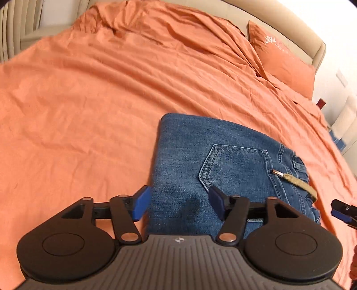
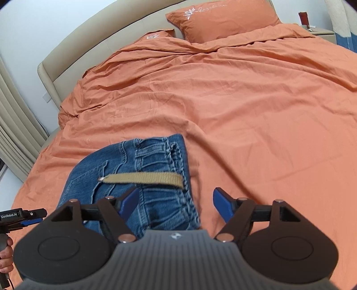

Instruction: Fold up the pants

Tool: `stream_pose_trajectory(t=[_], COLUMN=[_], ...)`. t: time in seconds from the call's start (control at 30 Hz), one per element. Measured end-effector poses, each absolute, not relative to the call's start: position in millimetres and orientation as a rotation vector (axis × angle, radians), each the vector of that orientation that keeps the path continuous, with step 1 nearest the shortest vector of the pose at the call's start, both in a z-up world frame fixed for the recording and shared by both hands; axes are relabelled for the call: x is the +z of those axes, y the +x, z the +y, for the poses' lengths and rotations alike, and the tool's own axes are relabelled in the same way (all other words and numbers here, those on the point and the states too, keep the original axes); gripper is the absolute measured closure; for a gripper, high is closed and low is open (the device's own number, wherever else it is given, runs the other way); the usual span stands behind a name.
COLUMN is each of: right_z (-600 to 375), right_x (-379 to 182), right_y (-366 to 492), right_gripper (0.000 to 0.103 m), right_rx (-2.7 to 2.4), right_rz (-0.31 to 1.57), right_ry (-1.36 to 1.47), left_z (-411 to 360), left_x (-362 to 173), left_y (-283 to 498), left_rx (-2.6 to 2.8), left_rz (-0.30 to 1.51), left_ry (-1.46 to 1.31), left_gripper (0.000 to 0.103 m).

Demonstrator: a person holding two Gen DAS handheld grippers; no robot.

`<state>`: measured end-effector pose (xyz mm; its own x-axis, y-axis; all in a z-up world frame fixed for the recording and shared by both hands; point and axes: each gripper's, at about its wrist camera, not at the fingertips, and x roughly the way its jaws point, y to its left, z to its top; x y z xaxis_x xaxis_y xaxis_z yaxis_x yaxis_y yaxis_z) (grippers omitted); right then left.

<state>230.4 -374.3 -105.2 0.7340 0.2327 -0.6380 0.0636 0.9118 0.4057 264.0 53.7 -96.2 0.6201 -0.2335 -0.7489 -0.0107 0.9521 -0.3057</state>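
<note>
Blue jeans (image 1: pixel 212 160) lie folded in a compact stack on the orange bed cover, back pocket up, with a tan belt strap (image 1: pixel 299 184) across the waistband. My left gripper (image 1: pixel 178 201) is open and empty, hovering over the near left edge of the stack. In the right wrist view the jeans (image 2: pixel 133 178) show waistband and tan strap (image 2: pixel 142 178). My right gripper (image 2: pixel 176 204) is open and empty over the waistband end. Each gripper shows at the edge of the other's view, the right (image 1: pixel 343 213) and the left (image 2: pixel 24 217).
The orange bed cover (image 1: pixel 89 100) spreads wide to the left and beyond the jeans. Orange pillows (image 2: pixel 223 17) rest against a beige headboard (image 2: pixel 100 42). A nightstand (image 2: pixel 321 31) stands at the far right corner. Curtains (image 2: pixel 13 125) hang at the left.
</note>
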Motion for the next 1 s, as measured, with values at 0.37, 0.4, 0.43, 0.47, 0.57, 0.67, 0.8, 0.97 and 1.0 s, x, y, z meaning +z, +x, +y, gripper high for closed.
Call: stream_pose_trajectory(t=[0.37,0.4,0.43,0.47,0.57,0.67,0.8,0.97,1.0], right_z=[-387.4,-391.6,-395.9,-399.5,-407.6,-409.9,-412.9,-414.1,-414.3], right_x=[-133.0,-137.9,-143.6,-149.5,-167.6,-182.7,-193.6,-207.8,-208.7], right_y=[266.8,270.3,273.7,277.3,287.1,295.8,304.2,314.2,314.3], right_gripper=[0.032,0.032,0.032,0.032,0.031,0.031,0.033,0.051,0.053], right_rx=[0.172,0.181,0.191,0.202,0.236,0.272,0.319,0.366,0.366], right_rz=[0.792,0.807,0.824,0.843,0.888,0.916,0.919,0.916,0.914], right_ry=[0.552,0.588,0.629,0.67,0.778,0.85,0.906,1.018,1.027], left_z=[78.6,83.2,87.8,91.8,99.8,104.3,108.7,107.3,106.1], left_x=[-128.0,-131.4,-134.7,-137.5,-145.8,-155.5,-164.2,-170.0,-170.0], left_y=[295.6,298.4,301.5,304.5,313.3,319.5,323.5,327.1,327.1], left_rx=[-0.217,-0.224,-0.237,-0.25,-0.278,-0.309,-0.332,-0.342,-0.341], left_rz=[0.938,0.946,0.958,0.966,0.988,1.008,1.009,1.004,1.007], left_ry=[-0.372,-0.398,-0.426,-0.453,-0.517,-0.577,-0.647,-0.714,-0.715], left_gripper=[0.024,0.023,0.023,0.023,0.023,0.023,0.025,0.033,0.036])
